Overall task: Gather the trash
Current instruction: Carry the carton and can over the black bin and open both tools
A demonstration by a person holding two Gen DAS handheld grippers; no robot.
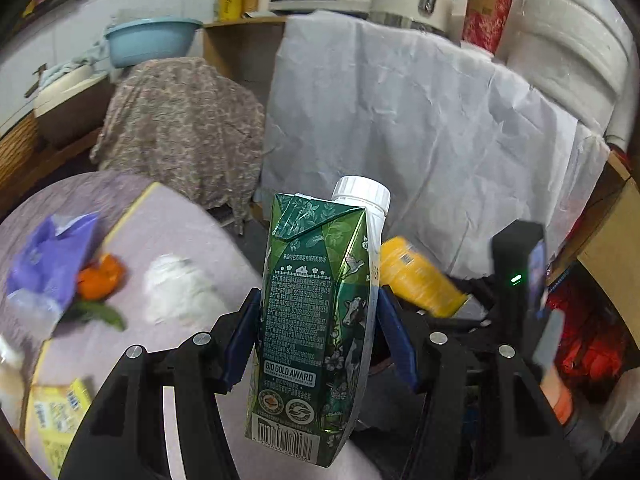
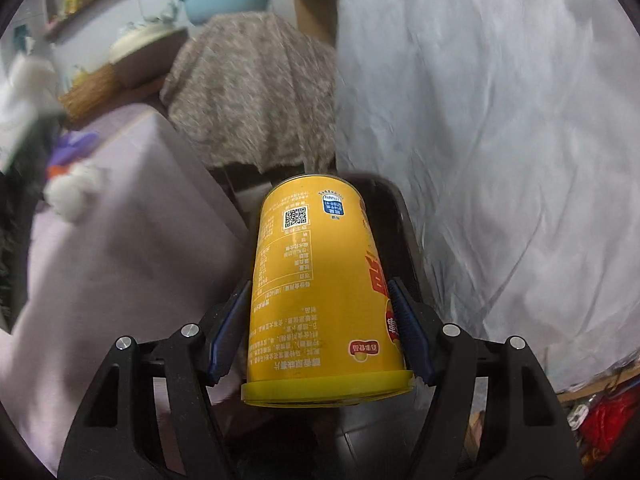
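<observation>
Already loaded: left gripper (image 1: 318, 320) clamps green milk carton (image 1: 316, 320) upright between pads; right gripper (image 2: 320, 332) clamps yellow chip can (image 2: 320, 292), lid end nearest camera. Dark bin (image 2: 396, 216) just beyond can. Risk: smooth can slips from narrow pad contact; carton crushes, twists out, misses bin.

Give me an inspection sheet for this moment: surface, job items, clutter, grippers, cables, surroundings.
Surface: table with lilac cloth.
Job's things: green milk carton, white cap on, held upright; yellow chip can, held with its lid toward the camera.
Clutter: purple wrapper, orange peel, white crumpled tissue, yellow box on the table.
Grippers: left gripper shut on the carton; right gripper shut on the can.
Cables: nothing seen.
Surroundings: white sheet, patterned cloth, blue basin, dark bin beyond the can.
</observation>
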